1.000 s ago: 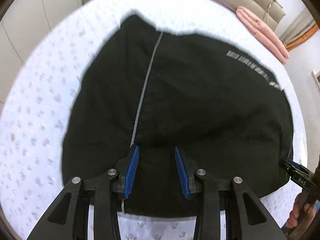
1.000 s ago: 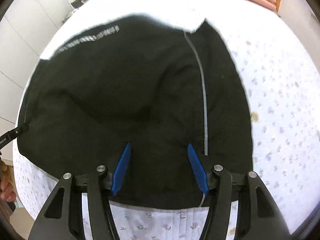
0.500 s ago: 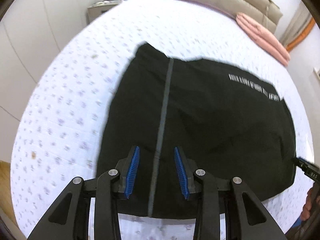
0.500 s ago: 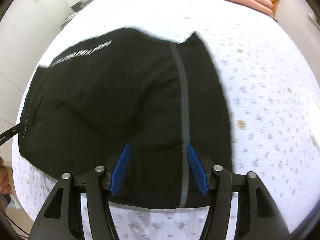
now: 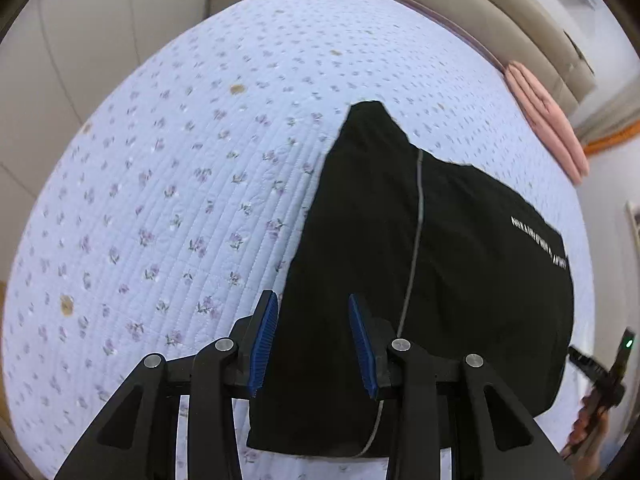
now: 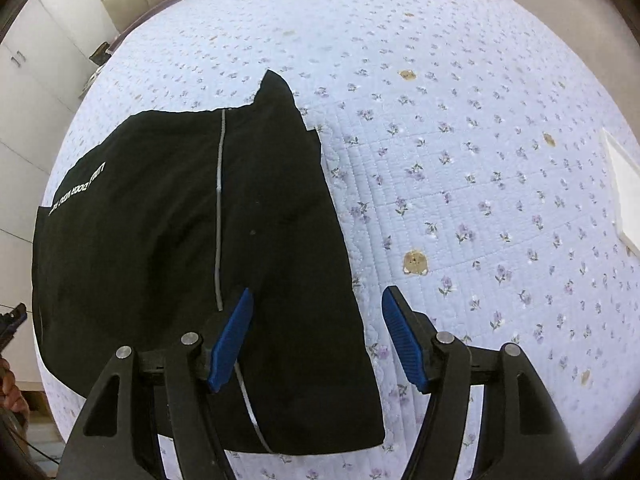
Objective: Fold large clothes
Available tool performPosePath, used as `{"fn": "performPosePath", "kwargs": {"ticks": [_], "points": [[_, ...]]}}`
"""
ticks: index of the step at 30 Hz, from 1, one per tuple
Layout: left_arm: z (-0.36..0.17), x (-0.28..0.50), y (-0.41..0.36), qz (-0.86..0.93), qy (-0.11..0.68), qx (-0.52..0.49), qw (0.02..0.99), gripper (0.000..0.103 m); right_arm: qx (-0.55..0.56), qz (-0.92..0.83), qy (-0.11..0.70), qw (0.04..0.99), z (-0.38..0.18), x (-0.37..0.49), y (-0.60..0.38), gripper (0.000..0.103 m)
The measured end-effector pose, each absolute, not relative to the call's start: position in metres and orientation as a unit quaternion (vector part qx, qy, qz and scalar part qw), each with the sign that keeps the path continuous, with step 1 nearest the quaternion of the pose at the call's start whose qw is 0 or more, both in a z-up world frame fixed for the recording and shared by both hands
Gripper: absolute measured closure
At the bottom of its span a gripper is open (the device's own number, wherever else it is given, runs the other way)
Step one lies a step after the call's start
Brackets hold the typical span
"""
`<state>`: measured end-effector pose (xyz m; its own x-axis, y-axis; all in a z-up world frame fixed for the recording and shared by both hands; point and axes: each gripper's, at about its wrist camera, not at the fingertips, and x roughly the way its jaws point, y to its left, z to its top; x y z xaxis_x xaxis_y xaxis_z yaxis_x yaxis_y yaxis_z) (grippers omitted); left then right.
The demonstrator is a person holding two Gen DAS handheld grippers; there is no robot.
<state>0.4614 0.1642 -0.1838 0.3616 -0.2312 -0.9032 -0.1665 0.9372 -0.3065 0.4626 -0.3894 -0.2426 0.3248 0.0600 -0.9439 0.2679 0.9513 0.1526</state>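
A black garment with a thin grey stripe and small white lettering lies folded flat on the bed; it also shows in the right wrist view. My left gripper is open and empty, raised above the garment's near left edge. My right gripper is open and empty, raised above the garment's near right edge. The right gripper's body shows at the far right of the left wrist view.
The bed's white quilt with small purple flowers spreads wide to the left and, in the right wrist view, to the right. Folded pink cloth lies at the far side by a beige headboard. A white object lies at the right edge.
Both grippers have pulled back and risen from the garment. The left one has shifted toward the left edge, the right one toward the right edge, so more quilt shows. Both stay open.
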Motion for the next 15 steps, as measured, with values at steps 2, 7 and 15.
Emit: {"fn": "performPosePath", "kwargs": {"ticks": [2, 7, 15], "points": [[-0.19, 0.465, 0.167, -0.02, 0.566, -0.194, 0.801, 0.065, 0.138, -0.062, 0.58, 0.8, -0.245, 0.464, -0.387, 0.034], [-0.199, 0.468, 0.168, -0.045, 0.574, -0.228, 0.785, 0.064, 0.13, -0.049, 0.584, 0.8, -0.251, 0.469, -0.379, 0.034], [-0.239, 0.49, 0.173, -0.099, 0.606, -0.273, 0.741, 0.06, 0.154, -0.017, 0.588, 0.794, -0.266, 0.487, -0.389, 0.022]]}}
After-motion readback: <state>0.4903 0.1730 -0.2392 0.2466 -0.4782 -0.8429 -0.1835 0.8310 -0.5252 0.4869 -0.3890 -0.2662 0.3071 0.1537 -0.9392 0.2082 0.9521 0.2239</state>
